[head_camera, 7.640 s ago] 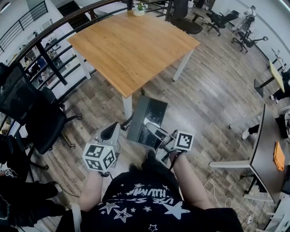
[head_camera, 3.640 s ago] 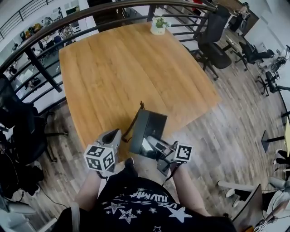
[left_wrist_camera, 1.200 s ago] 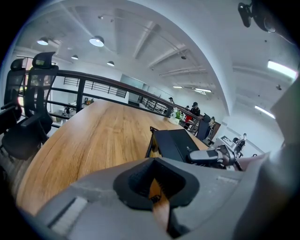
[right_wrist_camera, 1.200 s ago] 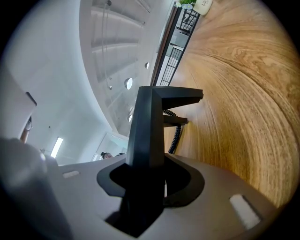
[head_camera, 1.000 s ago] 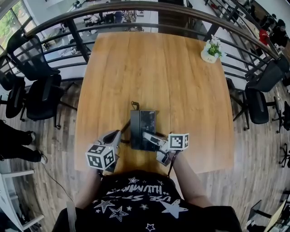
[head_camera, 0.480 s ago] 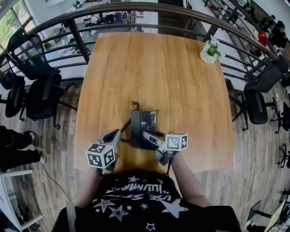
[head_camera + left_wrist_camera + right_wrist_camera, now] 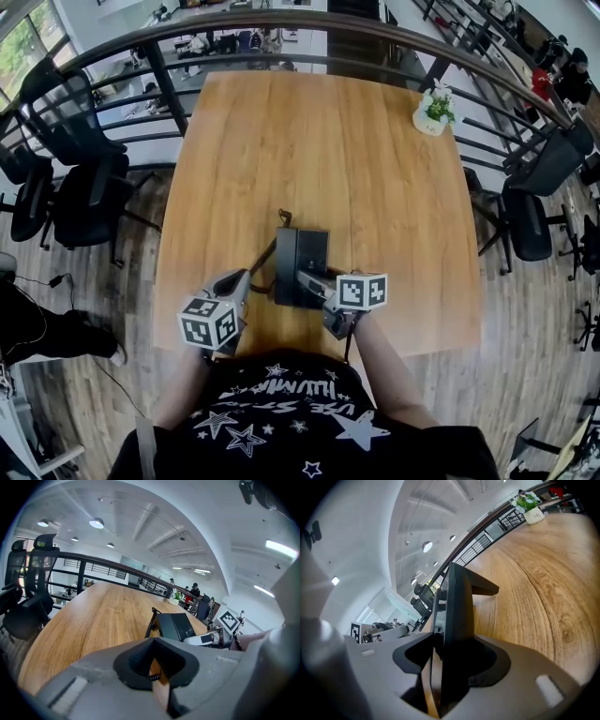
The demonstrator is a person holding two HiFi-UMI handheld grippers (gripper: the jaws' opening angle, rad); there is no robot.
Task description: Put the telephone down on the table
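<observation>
The black telephone [image 7: 302,267] lies on the wooden table [image 7: 319,141] near its front edge, a dark cord [image 7: 266,260] trailing off its left side. My right gripper [image 7: 307,284] reaches over the phone's near edge. In the right gripper view the telephone [image 7: 457,611] stands between the jaws, which are opening, and a strip of wood shows between the left jaw and the phone. My left gripper [image 7: 239,281] hovers just left of the phone, apart from it, jaws together on nothing. The left gripper view shows the telephone [image 7: 176,625] and the right gripper [image 7: 211,638] beside it.
A small potted plant [image 7: 431,112] stands at the table's far right corner. A dark railing [image 7: 281,23] curves behind the table. Black office chairs stand on the left [image 7: 66,178] and on the right [image 7: 539,187].
The phone was carried from over the floor to the table and now rests there. In the last second the right gripper rolled slightly, its marker cube turning. The left gripper stayed put.
</observation>
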